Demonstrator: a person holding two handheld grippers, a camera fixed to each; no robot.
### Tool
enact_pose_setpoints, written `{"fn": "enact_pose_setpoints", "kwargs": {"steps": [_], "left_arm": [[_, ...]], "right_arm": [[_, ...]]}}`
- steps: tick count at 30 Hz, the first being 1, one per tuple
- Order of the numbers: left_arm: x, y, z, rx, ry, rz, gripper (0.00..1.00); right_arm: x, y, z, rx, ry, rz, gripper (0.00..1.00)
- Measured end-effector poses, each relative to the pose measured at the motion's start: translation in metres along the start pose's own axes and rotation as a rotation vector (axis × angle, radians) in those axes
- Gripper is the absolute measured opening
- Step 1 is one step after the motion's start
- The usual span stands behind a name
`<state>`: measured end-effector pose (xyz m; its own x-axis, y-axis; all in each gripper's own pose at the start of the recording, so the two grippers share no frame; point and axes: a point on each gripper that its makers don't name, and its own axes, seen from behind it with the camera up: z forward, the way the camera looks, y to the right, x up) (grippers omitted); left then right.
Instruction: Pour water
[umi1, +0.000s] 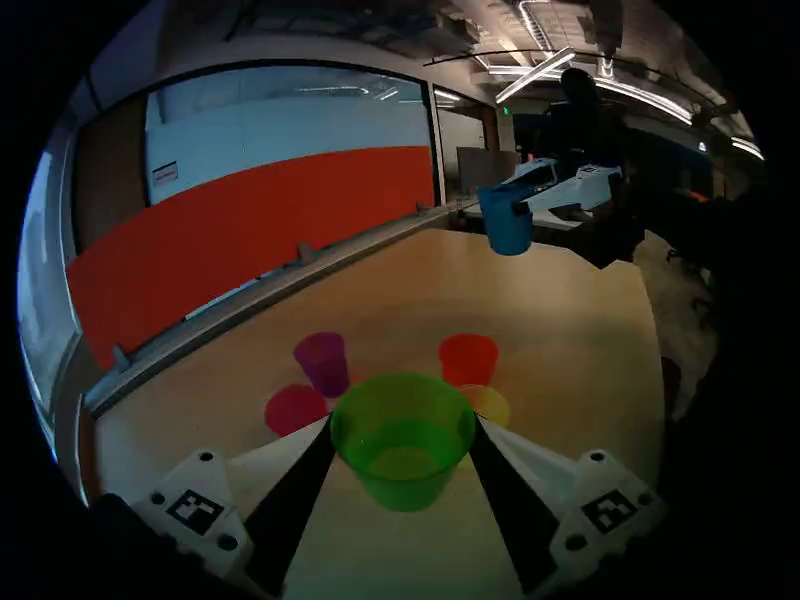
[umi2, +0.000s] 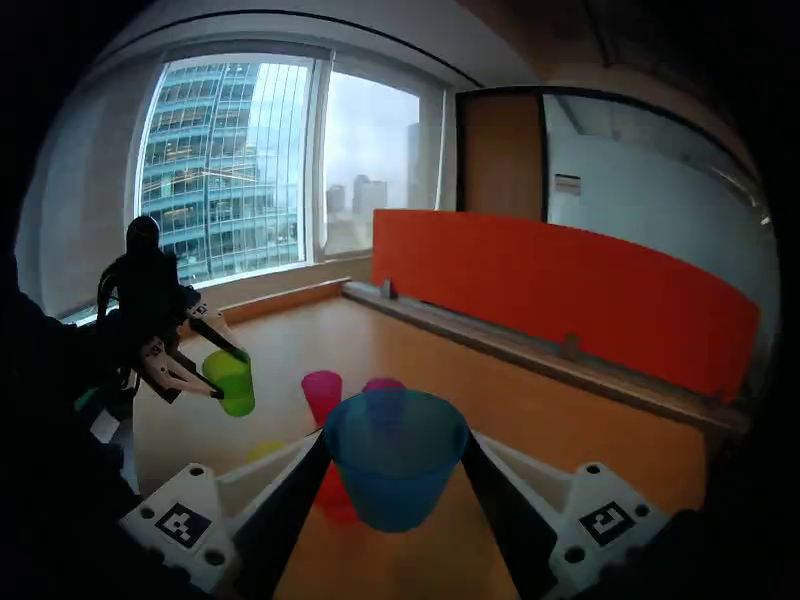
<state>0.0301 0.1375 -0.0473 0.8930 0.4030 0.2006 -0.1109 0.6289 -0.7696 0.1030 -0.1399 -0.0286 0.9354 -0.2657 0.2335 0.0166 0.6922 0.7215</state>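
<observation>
Above the wooden table (umi1: 570, 300), the left gripper (umi1: 403, 432) is clamped on a green cup (umi1: 403, 475), its 2 fingers pressing the cup's sides. The right gripper (umi2: 396, 445) likewise grips a blue cup (umi2: 395, 490), held upright. A purple cup (umi1: 322, 362) and an orange cup (umi1: 468, 358) stand on the table.

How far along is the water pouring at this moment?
Done: the left claw grips the green cup, the right claw the blue cup. In hand: both are held upright, far apart. Remaining: probably bringing them together and tilting one to pour.
</observation>
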Motion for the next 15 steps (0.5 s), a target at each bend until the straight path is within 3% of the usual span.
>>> {"fn": "enact_pose_setpoints", "kwargs": {"steps": [15], "left_arm": [[-0.043,0.004,0.012,-0.038,-0.118,0.014,0.89]], "right_arm": [[-0.059,0.0,0.012,0.008,-0.122,-0.006,0.93]]}}
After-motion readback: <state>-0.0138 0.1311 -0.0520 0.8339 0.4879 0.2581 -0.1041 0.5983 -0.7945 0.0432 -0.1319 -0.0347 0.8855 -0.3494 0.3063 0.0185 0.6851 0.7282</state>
